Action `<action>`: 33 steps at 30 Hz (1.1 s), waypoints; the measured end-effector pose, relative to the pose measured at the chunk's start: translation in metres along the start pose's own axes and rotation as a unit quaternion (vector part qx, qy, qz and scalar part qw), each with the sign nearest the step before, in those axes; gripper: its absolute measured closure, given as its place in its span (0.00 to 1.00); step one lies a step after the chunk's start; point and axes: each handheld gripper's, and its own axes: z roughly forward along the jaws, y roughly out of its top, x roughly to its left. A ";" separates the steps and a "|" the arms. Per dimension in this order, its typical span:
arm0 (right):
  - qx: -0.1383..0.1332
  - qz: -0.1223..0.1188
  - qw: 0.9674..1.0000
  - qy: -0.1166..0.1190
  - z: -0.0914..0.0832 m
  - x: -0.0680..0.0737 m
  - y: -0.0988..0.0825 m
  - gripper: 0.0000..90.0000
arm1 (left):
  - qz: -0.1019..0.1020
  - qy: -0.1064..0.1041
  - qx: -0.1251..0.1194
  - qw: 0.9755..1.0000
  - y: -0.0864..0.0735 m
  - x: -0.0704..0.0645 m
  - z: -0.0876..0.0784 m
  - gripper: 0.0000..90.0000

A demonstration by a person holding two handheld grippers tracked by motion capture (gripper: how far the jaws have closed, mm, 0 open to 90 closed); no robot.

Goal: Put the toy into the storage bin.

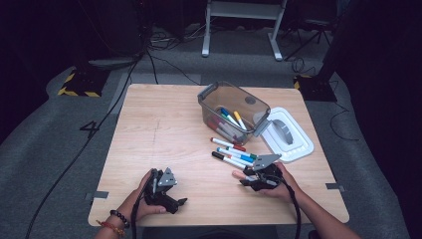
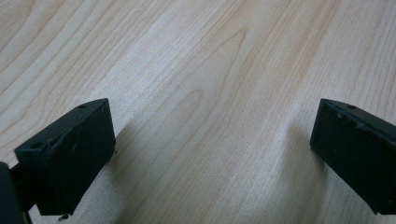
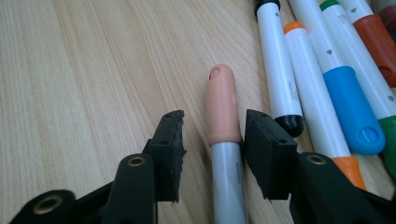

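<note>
A grey marker with a peach cap (image 3: 223, 112) lies on the wooden table (image 1: 164, 129), pointing away from the camera in the right gripper view. My right gripper (image 3: 214, 120) straddles it low over the table. Its right pad (image 3: 267, 144) sits against the cap, while a gap remains beside the left pad (image 3: 170, 149), so the jaws stand open. In the high view the right gripper (image 1: 247, 177) is at the near end of a row of several markers (image 1: 231, 152). My left gripper (image 2: 212, 154) (image 1: 171, 199) is wide open over bare wood at the front left.
A clear plastic bin (image 1: 209, 94) holding several markers stands at the back right of the table. Its white lid (image 1: 298, 144) lies to its right. In the right gripper view, black, orange, blue and green capped markers (image 3: 322, 93) lie just right of the jaws.
</note>
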 end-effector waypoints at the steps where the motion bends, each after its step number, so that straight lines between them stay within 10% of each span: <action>1: -0.001 0.001 1.000 -0.001 0.001 0.001 0.000 0.65 | 0.000 0.000 0.000 1.000 0.000 0.000 0.000 0.00; 12: 0.003 -0.005 1.000 -0.005 0.002 0.006 0.004 0.81 | 0.000 0.000 0.000 1.000 0.000 0.000 0.000 0.00; 33: -0.009 -0.008 1.000 -0.001 -0.013 0.006 0.004 0.83 | 0.002 -0.001 0.000 1.000 0.000 0.000 0.000 0.00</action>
